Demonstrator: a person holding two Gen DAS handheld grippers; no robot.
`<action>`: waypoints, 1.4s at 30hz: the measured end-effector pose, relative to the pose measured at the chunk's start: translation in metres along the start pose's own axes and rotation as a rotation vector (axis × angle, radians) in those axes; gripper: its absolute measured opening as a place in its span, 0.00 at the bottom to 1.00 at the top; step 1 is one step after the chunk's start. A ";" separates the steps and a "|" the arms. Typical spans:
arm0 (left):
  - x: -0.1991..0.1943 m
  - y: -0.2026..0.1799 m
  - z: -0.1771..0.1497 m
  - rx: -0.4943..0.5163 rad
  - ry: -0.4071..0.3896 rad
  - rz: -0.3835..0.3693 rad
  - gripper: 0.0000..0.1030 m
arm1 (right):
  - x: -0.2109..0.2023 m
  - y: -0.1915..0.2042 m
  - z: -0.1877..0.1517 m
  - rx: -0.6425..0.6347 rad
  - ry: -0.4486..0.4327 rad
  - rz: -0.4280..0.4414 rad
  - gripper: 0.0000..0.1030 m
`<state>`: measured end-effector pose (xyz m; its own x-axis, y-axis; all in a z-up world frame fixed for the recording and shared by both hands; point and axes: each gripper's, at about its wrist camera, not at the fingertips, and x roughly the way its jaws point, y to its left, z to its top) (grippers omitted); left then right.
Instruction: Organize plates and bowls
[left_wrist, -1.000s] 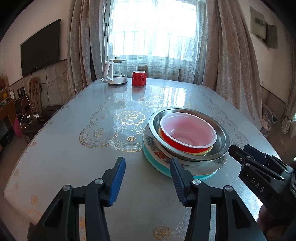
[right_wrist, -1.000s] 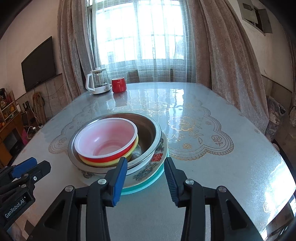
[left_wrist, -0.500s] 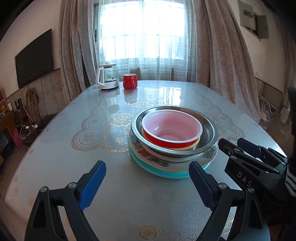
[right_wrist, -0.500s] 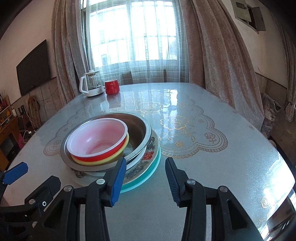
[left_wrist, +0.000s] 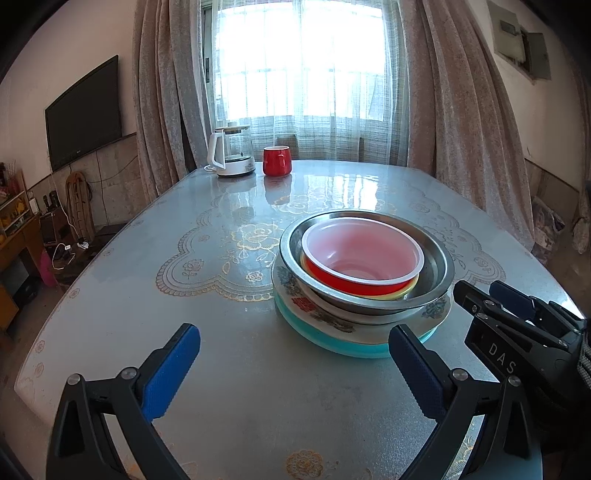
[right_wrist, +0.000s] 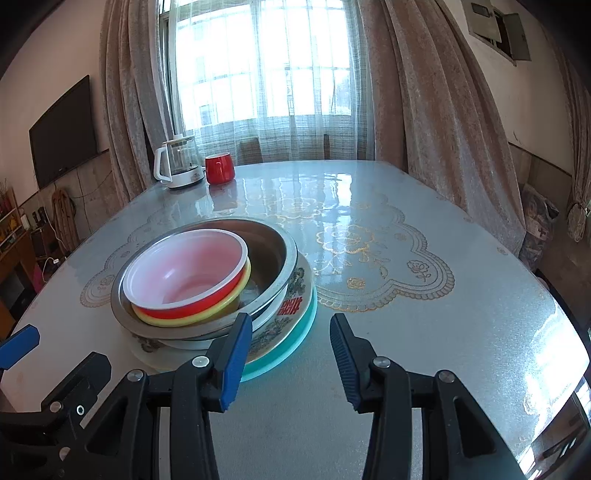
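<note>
Currently one desk (left_wrist: 229, 362), oval, glossy, gold floral print. One nested stack mid-desk, largest to smallest: one teal plate (left_wrist: 345, 347) at the bottom, one floral ceramic plate (left_wrist: 314, 308), one steel bowl (left_wrist: 437, 260), one yellow bowl (left_wrist: 406, 291), one red plastic bowl (left_wrist: 364, 284) with white inside on top. Far left: one glass kettle (left_wrist: 232, 155), one red mug (left_wrist: 277, 160) just beside it.

Versus 1.0 s ago: left tool (left_wrist: 293, 363) jaws spread much wider, now fully open, holding nothing, near side of the stack. Right tool (right_wrist: 290, 356) about half open as before, empty, left finger in front of the plate rims; contact unclear.
</note>
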<state>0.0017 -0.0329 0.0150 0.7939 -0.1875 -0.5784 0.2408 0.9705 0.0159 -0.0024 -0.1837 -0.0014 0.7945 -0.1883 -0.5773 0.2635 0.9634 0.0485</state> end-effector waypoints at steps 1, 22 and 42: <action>0.000 0.000 0.000 -0.002 -0.004 0.008 1.00 | 0.000 0.000 0.000 0.001 0.000 -0.001 0.43; -0.003 0.003 0.001 -0.016 -0.010 0.042 1.00 | 0.003 -0.002 0.001 0.007 0.005 -0.001 0.43; 0.003 0.002 0.003 -0.011 0.005 0.027 1.00 | 0.007 -0.002 0.001 0.000 0.013 0.000 0.43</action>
<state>0.0062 -0.0319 0.0157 0.7973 -0.1602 -0.5820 0.2129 0.9768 0.0229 0.0036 -0.1874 -0.0048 0.7872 -0.1858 -0.5881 0.2637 0.9634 0.0487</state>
